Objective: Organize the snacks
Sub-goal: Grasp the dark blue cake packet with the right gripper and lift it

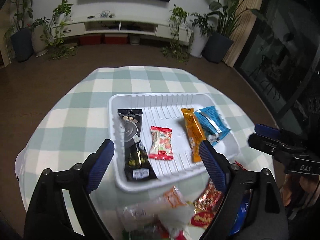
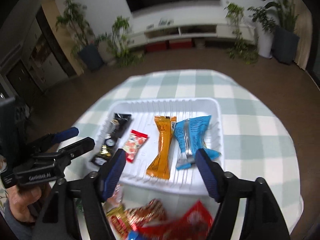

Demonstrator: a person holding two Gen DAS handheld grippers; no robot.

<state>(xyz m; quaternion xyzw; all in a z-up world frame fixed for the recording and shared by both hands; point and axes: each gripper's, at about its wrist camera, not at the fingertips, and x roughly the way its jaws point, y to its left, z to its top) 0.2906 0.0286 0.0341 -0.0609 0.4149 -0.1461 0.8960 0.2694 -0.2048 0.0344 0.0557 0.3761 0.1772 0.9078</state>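
1. While both my grippers hang over the near side of the tabletop (image 1: 66, 108), nothing sits between either set of jaws: they're spread wide and empty.
2. Left gripper (image 1: 158, 158): blue ribbed fingers (image 1: 101, 165) apart, framing the white tray (image 1: 140, 98) from my left wrist view.
3. Right gripper (image 2: 160, 166): same deal, jaws open with no wrapper in them, pointed down at the tray's right half.
4. Tray sits about mid-tabletop on a green-and-white checked cloth (image 2: 250, 124), and it holds four snacks.
5. Black packet (image 1: 136, 146) lies lengthwise along the tray's left wall, partly leaning on the ribbed side.
6. Red-and-white candy packet (image 1: 161, 143) is just beside the black one, flat on the tray floor.
7. Orange bar (image 2: 163, 147) lies right of centre, running front to back.
8. Blue packet (image 2: 190, 138) is touching or almost touching the orange bar on its right, silver seam facing up.
9. Loose snack pile (image 2: 160, 220) is on the cloth in front of the tray, outside it: red, gold and clear wrappers, too blurry to name each one.
10. A hand (image 2: 24, 202) shows under the left gripper in the right wrist view.
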